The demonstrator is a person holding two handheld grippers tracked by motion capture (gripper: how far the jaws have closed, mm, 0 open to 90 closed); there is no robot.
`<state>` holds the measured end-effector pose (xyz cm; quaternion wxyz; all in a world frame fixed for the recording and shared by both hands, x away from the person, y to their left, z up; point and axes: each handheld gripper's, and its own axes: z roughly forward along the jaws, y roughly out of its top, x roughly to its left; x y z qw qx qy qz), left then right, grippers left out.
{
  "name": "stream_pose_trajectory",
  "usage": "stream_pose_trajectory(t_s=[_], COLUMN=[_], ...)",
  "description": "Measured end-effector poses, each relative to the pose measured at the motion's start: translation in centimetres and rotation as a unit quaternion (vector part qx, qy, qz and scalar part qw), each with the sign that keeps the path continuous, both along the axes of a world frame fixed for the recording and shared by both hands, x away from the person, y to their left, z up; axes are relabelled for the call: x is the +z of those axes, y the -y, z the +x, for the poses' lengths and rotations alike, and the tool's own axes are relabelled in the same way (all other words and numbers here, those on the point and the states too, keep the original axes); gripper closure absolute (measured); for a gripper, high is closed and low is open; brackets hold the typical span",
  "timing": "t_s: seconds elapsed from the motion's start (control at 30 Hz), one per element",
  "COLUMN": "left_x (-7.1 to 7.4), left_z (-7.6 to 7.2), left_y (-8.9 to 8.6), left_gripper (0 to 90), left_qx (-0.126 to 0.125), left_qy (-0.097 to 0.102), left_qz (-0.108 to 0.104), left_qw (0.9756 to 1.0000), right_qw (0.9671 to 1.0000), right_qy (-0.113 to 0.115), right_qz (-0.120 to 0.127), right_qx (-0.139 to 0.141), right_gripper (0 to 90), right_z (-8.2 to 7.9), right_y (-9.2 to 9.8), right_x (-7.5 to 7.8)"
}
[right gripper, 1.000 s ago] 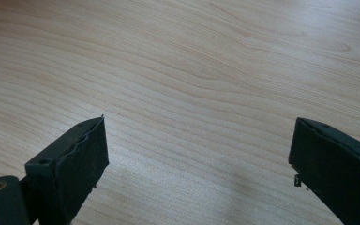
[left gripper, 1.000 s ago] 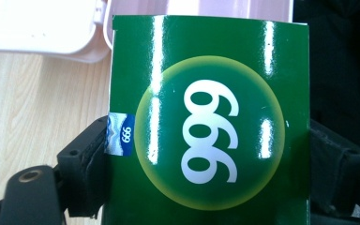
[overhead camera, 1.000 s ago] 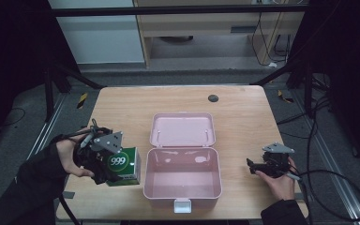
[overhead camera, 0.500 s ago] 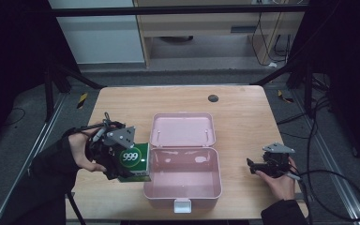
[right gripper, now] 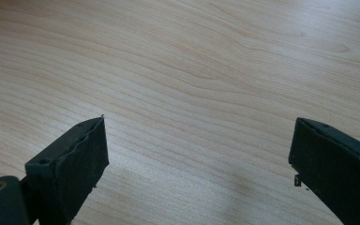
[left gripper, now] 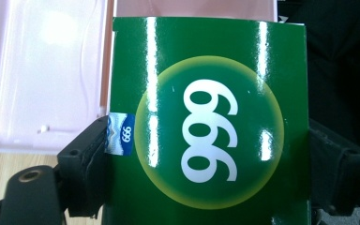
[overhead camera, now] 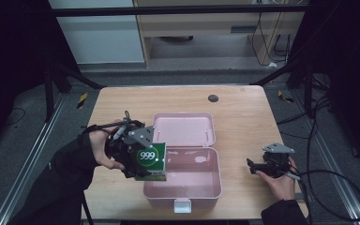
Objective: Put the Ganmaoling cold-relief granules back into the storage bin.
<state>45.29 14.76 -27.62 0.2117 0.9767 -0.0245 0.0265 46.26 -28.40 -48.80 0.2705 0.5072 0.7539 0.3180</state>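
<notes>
Item one: my left gripper [overhead camera: 143, 161] is pinching the green box [overhead camera: 151, 161], both pads pressing its sides, at the left rim of the open pink case [overhead camera: 183, 185]. Item two: my right gripper [overhead camera: 258, 166] is resting on the table [overhead camera: 243, 112], jaws spread, gripping nothing.

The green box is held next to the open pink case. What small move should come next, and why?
Probably carry the green box a little further right, over the pink case's tray, then lower it in. The left hand-held gripper is shut on the box, which hangs at the tray's left rim, not yet inside. The right hand-held gripper is open near the wooden table, out of the way.
</notes>
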Motion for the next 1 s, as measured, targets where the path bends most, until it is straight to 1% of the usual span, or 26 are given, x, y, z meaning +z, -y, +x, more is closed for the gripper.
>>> stream_pose_trajectory(t_s=[0.1, 0.27, 0.33, 0.43, 0.63, 0.7, 0.83, 1.0], left_x=[0.0, -0.5, -0.8, -1.1, -2.1, -2.6, -3.3, -4.0], left_z=[0.1, 0.4, 0.5, 0.7, 1.0, 1.1, 1.3, 1.4], left_y=[0.6, 1.5, 1.7, 2.0, 2.6, 2.8, 3.1, 3.3], left_gripper=[14.8, 14.8, 14.8, 14.8, 14.8, 14.9, 14.9, 14.9], left_qx=[-0.001, -0.004, -0.006, -0.009, -0.007, -0.006, -0.007, -0.008], left_qy=[-0.002, -0.001, -0.004, -0.006, -0.008, -0.012, -0.010, -0.010], left_qz=[-0.006, 0.001, -0.002, -0.001, 0.007, 0.009, 0.016, 0.012], left_qw=[1.0000, 1.0000, 1.0000, 0.9999, 0.9999, 0.9999, 0.9998, 0.9998], right_qw=[1.0000, 1.0000, 1.0000, 1.0000, 1.0000, 1.0000, 1.0000, 1.0000], right_qy=[0.002, 0.001, 0.000, 0.000, 0.000, 0.000, -0.001, -0.003], right_qz=[0.000, -0.002, -0.001, -0.001, -0.001, -0.003, -0.003, -0.004], right_qx=[0.000, 0.000, 0.000, 0.000, 0.001, 0.002, 0.002, 0.002], right_gripper=[5.3, 5.3, 5.3, 5.3, 5.2, 5.3, 5.2, 5.2], right_z=[0.0, 0.0, 0.0, 0.0, 0.0, 0.0, 0.0, 0.0], right_y=[0.0, 0.0, 0.0, 0.0, 0.0, 0.0, -0.1, -0.1], right_x=[0.0, 0.0, 0.0, 0.0, -0.1, -0.1, -0.1, -0.1])
